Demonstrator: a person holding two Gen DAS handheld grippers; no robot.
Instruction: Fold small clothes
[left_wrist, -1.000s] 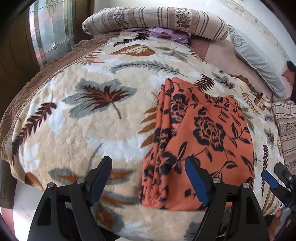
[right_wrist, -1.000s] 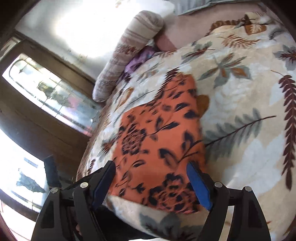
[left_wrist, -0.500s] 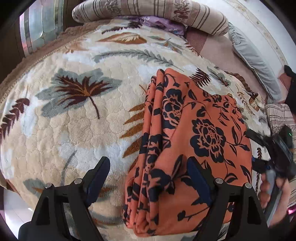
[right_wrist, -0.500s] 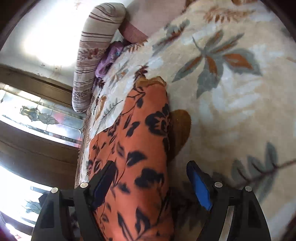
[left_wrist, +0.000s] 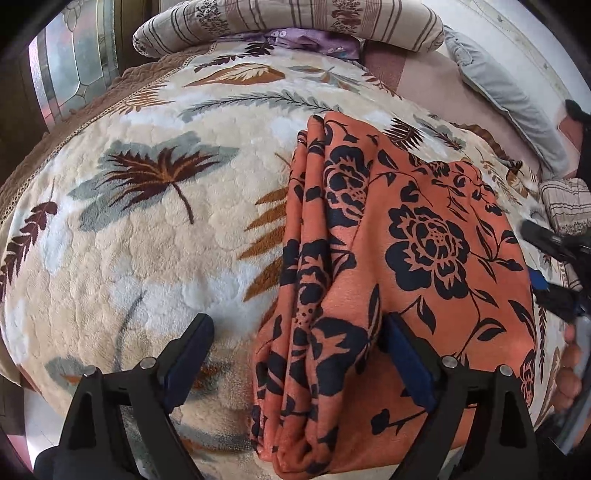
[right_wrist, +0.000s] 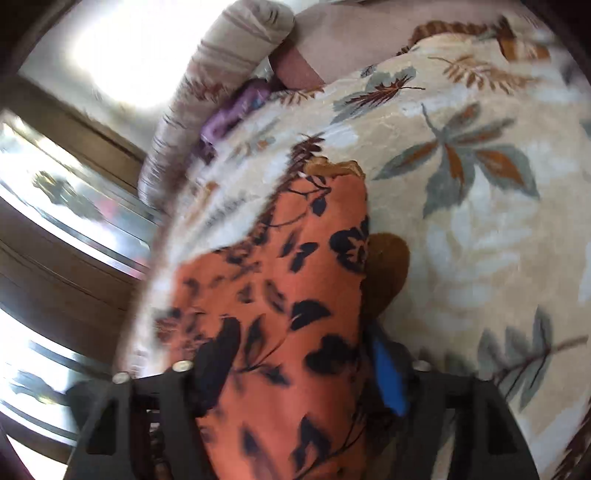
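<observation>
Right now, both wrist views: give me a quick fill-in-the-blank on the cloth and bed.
1. The orange cloth carries a black ____ print.
2. It lies on a cream blanket patterned with ____.
3. The striped pillow lies at the blanket's ____ edge in the left view.
4. A ____ fabric peeks out under that pillow.

Missing words: flower; leaves; far; purple

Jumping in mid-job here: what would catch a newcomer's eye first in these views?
The folded orange cloth with black flowers lying on the cream leaf-print blanket. The left gripper straddles its layered near edge, jaws opening; the right gripper has the cloth's opposite end between its closing jaws.
</observation>
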